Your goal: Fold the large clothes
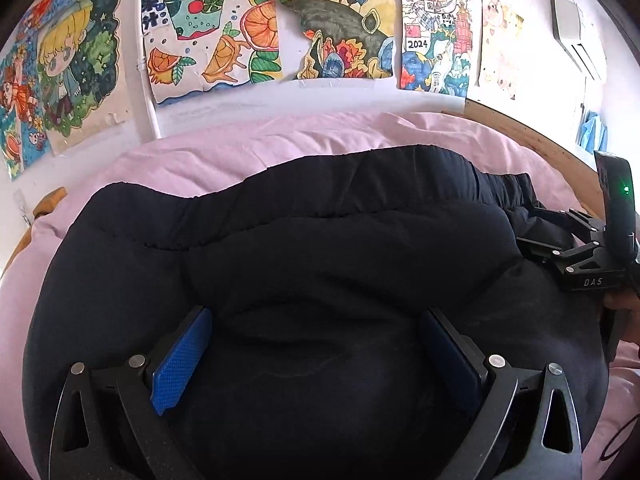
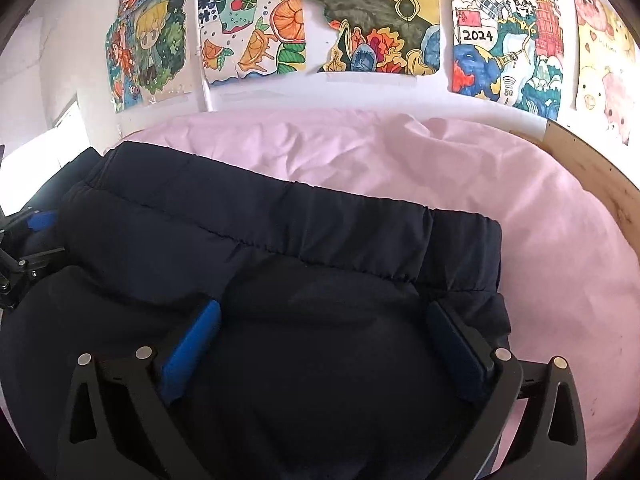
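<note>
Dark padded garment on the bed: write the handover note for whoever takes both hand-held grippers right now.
Left hand-held gripper: open, blue pads spread over the dark padded garment, gripping nothing.
Right hand-held gripper: open too, over the garment's right part near the elastic band.
Garment lies bunched on the pink sheet, layers already stacked, so at least one fold looks done; I cannot tell how many.
Left to do: probably pinch an edge with each gripper, fold again and flatten the bulge. The grippers sit close together, so watch for a clash.
</note>
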### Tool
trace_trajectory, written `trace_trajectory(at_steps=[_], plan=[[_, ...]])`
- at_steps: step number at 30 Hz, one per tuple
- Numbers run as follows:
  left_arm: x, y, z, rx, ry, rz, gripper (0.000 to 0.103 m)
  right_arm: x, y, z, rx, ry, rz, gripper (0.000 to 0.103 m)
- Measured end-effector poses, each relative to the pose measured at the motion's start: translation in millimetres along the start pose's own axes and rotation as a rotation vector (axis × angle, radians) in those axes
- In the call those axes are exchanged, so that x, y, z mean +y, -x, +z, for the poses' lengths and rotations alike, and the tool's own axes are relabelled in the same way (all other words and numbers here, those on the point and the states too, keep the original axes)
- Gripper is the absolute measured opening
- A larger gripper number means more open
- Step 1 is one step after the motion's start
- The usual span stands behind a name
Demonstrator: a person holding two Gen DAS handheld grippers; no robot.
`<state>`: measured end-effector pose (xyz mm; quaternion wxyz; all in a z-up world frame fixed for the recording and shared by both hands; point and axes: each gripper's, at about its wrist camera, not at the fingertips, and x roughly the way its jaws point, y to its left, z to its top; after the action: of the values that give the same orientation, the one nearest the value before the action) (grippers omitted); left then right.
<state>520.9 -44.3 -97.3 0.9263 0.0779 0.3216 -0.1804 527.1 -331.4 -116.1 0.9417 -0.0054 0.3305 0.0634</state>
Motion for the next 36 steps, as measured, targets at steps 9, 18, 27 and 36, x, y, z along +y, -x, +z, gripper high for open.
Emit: trace_trajectory(at_steps=[9,18,27,36], plan=[[-1,0,0,-0.002,0.001,-0.001,0.103,0,-1,-4,-0.01,-0.006,0.001,0.102],[-1,-1,0,-0.003,0.001,-0.001,0.103,0,0,-5,-0.021,-0.018,0.004,0.102],[-1,-3,2,0.012,0.011,-0.004,0.103,-3,-4,-1,0.012,-0.034,0.019,0.102],[19,42,23,0.134,0.157,-0.008,0.103,-9,44,17,0.031,-0.119,0.046,0.101]])
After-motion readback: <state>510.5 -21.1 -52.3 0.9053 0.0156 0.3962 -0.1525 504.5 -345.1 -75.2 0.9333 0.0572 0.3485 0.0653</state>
